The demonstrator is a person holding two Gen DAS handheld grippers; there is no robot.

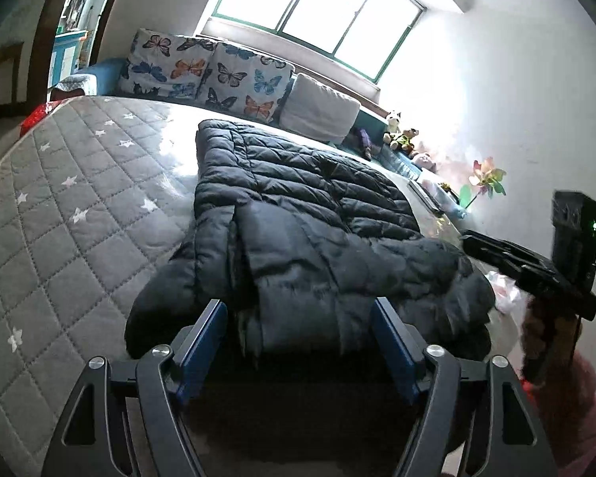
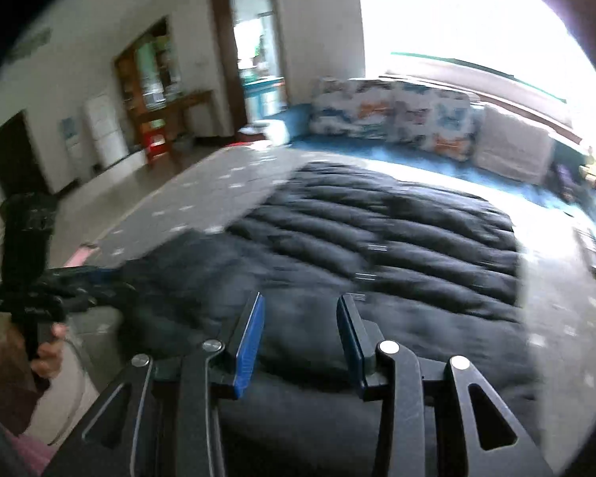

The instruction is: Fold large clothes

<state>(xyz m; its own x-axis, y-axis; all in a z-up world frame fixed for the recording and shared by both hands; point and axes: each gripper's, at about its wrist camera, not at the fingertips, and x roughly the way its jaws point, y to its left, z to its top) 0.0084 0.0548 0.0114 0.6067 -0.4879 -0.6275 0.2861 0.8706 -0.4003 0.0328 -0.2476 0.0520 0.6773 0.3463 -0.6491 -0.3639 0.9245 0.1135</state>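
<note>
**Puffer jacket half-folded on the bed**

Star-quilted bed (image 1: 59,206) carried the dark puffer jacket (image 1: 298,206), sleeves folded in. Left claw (image 1: 298,342) gaped wide at its near hem, gripping nothing.

Right claw (image 2: 300,338) hovered part-open, empty, over blurred padding; slippery bulk might spring unfolded.

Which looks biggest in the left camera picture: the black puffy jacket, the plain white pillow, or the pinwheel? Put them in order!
1. Black puffy jacket: biggest by far, though it lies nearest the camera.
2. Plain white pillow: middle.
3. Pinwheel: smallest.

The pillow sits farther back, so it may really be bigger than it looks.
</note>
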